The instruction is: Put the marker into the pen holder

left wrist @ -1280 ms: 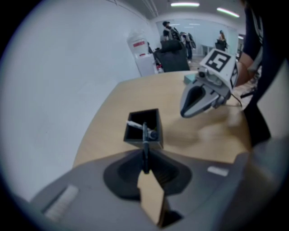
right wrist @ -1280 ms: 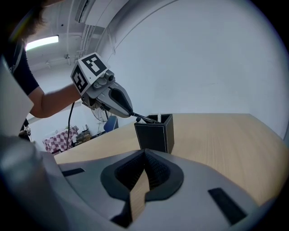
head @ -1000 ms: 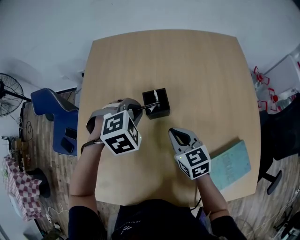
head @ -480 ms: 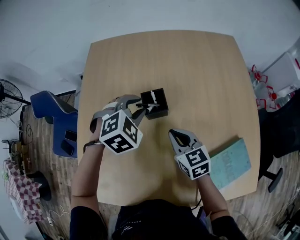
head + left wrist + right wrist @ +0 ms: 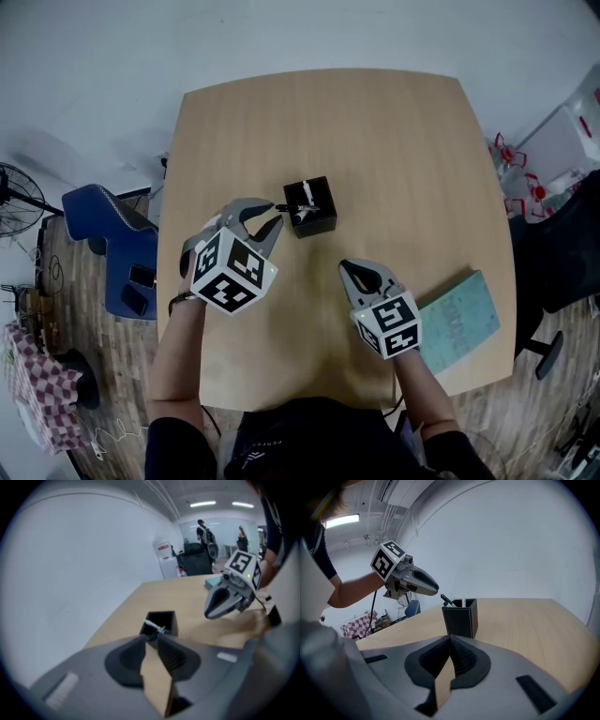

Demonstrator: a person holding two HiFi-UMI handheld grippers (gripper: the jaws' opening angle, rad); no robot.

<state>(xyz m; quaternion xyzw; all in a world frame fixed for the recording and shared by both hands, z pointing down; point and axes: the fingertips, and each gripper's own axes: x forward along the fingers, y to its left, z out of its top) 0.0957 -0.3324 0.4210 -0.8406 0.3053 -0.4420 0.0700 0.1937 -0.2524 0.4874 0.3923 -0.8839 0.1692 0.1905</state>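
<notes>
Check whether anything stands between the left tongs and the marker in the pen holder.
Nothing visible does. The marker leans over the rim of the pen holder toward the left tongs, close before their tips. The jaws, which have just been closing, stand apart with nothing between them.

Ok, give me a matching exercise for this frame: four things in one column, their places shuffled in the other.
Things:
1. marker
2. pen holder
3. teal book
4. blue chair

Places:
A. off the table, beside its left edge
B. at the table's near right edge
C. in the pen holder, leaning over its rim
D. on the table, near its middle

Pairs: 1-C, 2-D, 3-B, 4-A
</notes>
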